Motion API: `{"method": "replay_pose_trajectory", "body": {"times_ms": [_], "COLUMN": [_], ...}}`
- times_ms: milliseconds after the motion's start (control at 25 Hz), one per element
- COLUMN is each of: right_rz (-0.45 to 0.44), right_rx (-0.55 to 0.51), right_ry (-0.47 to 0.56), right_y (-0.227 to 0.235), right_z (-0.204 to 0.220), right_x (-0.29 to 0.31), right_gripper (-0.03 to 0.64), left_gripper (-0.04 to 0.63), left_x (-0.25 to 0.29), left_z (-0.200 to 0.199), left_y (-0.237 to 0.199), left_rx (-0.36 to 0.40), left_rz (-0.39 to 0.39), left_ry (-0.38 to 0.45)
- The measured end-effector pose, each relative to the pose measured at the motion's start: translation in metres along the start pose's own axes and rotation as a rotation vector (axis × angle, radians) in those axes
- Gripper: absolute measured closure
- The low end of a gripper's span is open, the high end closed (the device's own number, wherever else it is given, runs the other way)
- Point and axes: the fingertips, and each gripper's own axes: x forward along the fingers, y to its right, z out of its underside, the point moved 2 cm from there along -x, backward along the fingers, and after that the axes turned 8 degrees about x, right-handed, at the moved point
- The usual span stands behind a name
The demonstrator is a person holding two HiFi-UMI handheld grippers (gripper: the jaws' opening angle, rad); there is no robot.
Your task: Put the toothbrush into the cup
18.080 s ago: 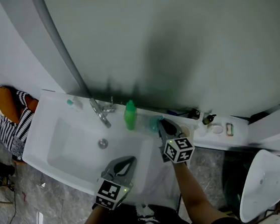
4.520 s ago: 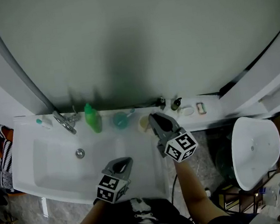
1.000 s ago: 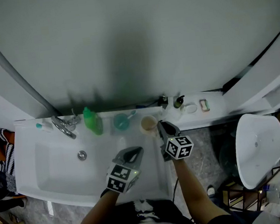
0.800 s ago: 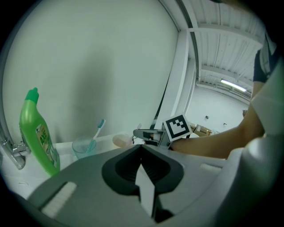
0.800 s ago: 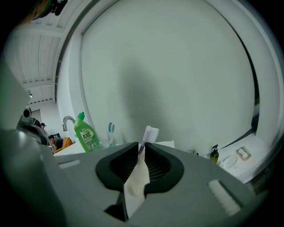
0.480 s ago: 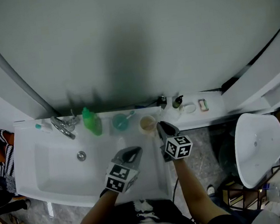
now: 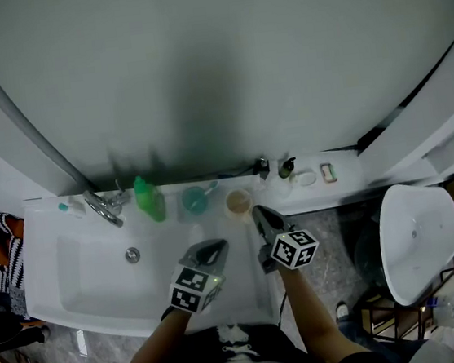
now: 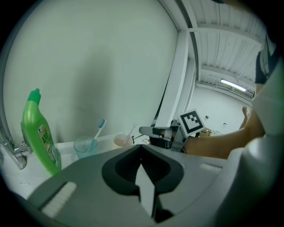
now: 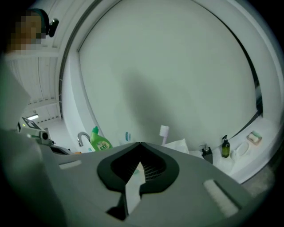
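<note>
"Where is the toothbrush now?"

"The white plastic toothbrush is standing in the small round tan cup. The cup is on the back ledge of the white sink. The handle is down and the bristles are up, and it leans only a little."

"Which hand is closer to it?"

"The right gripper. Its tips are just beside the tan cup, on the side nearer the person. I can't see them touching it. The left gripper hangs over the basin, farther from that cup."

"Is the right one holding anything?"

"No. Its jaws have just been closing, and now they are pressed together with nothing between them. The left one's jaws are together too, and empty."

"What's the other brush I see?"

"That's a blue-green toothbrush in a see-through blue-green cup. It sits between the tan cup and the tall green plastic bottle."

"So what matters next?"

"I think the job looks done. The white brush sticks up right ahead of the right jaws. So that hand should pull back towards the person and not push forward, or it could knock the cup over."
</note>
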Motion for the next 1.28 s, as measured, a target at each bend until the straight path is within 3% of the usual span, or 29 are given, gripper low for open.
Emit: {"method": "replay_pose_trajectory", "body": {"times_ms": [320,600,960,1280], "right_rz": [-0.107,-0.083,-0.069,-0.063], "right_rx": [0.034,-0.108,-0.19,-0.224], "right_ry": [0.07,0.105,0.068,0.027], "right_y": [-0.048,-0.076,-0.106,-0.131], "right_z": [-0.009,-0.005,0.008,0.028], "right_x": [-0.022,-0.039,-0.057,-0.074], "right_gripper": [0.615,0.617,0.617,0.617], "left_gripper": [0.595,0.595,0.595,0.595], "left_x": [-0.005,-0.013,-0.036,-0.062], "left_z": [-0.006,-0.009,-0.018,-0.002], "left_y": [0.006,0.018,0.036,0.051], "left_rx": [0.007,0.023,0.044,0.018], "left_rz": [-0.006,0.002,-0.003,-0.01], "left_ry": [0.018,0.045,0.111,0.116]}}
